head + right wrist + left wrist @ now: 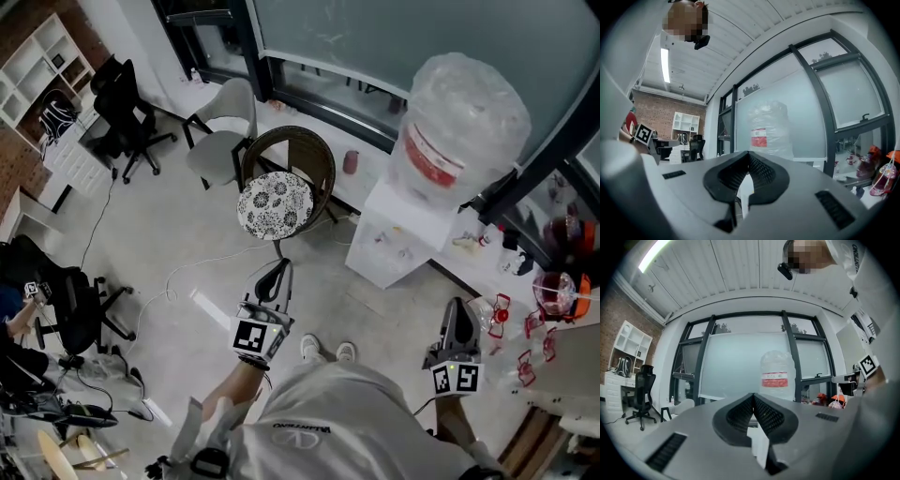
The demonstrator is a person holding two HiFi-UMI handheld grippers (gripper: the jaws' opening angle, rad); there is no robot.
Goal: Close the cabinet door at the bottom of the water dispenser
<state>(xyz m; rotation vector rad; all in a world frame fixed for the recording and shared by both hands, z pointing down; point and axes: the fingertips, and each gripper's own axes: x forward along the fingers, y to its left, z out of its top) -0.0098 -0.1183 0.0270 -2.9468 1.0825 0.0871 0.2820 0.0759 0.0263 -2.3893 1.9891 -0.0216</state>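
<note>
The white water dispenser [405, 236] stands by the window wall with a big clear bottle [459, 127] on top. Seen steeply from above, its lower front is foreshortened, and I cannot tell how the cabinet door stands. My left gripper [277, 274] is held level over the floor, left of the dispenser and apart from it, jaws shut on nothing. My right gripper [457, 317] hangs in front of the dispenser's right side, also shut and empty. The bottle [777, 375] rises behind the closed left gripper [753, 397] in the left gripper view, and the bottle [768, 129] stands behind the right gripper [749, 154].
A round wicker chair with a patterned cushion [275, 204] stands left of the dispenser, a grey chair [225, 131] behind it. Black office chairs [127, 108] sit further left. A table with red and clear items [553, 300] is at the right. A white cable [202, 272] crosses the floor.
</note>
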